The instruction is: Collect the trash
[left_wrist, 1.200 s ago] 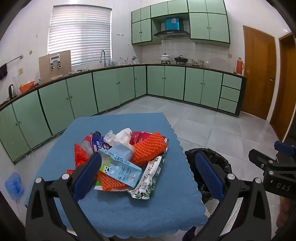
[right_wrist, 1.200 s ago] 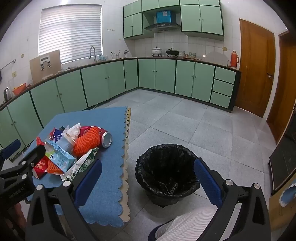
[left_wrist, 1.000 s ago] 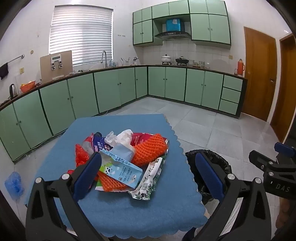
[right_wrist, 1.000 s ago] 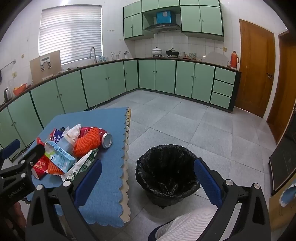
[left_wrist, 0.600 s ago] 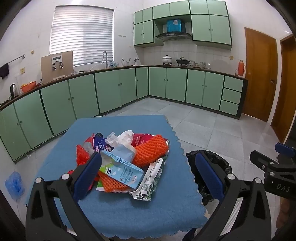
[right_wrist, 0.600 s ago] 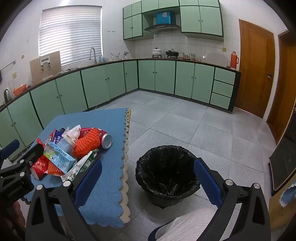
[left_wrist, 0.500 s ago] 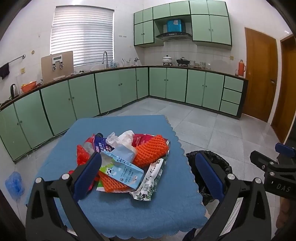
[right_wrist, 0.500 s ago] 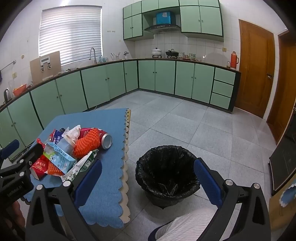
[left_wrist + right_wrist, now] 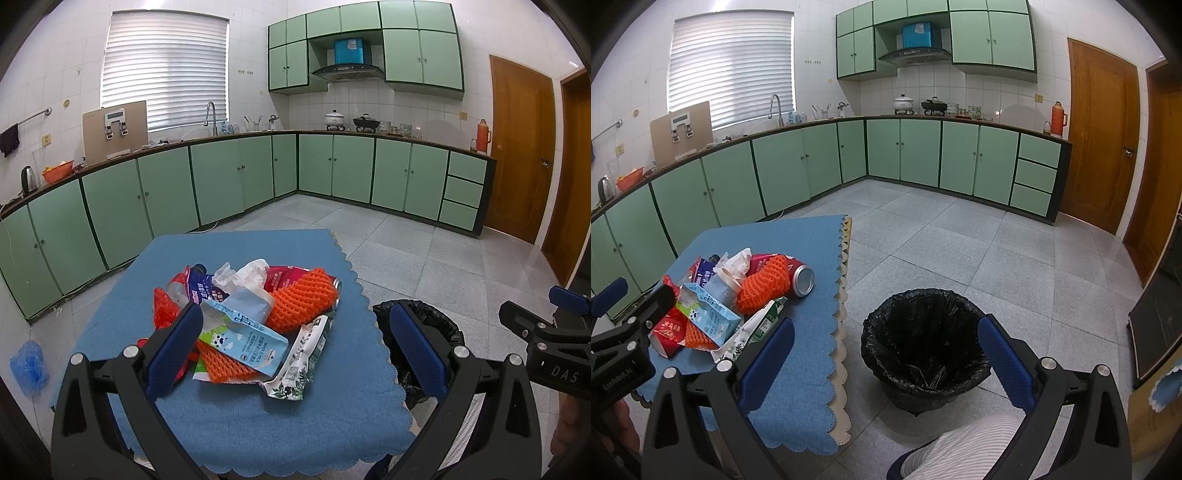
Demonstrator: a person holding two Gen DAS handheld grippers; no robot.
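A small table draped in a blue cloth (image 9: 236, 413) stands in a green-cabineted kitchen, with a heap of trash in its middle: a light blue milk carton (image 9: 245, 341) on top toward the front, an orange foam net (image 9: 301, 297) behind it, a green-and-white wrapper (image 9: 301, 363) at the near right edge, a red soda can (image 9: 799, 278) lying on its side with its open end toward the floor, and crumpled white tissue (image 9: 245, 271) at the back. The left gripper (image 9: 295, 341) hovers just in front of the heap with both blue-padded fingers spread wide, holding nothing; the carton lies straight ahead, its long side running slantwise across the gap. The right gripper (image 9: 886, 363) is likewise spread wide and empty, aimed at the black-lined waste bin (image 9: 923, 339) on the floor just right of the table. The left gripper is clearly nearer the trash, so the first pick most likely falls to it, then a swing rightward to the bin.
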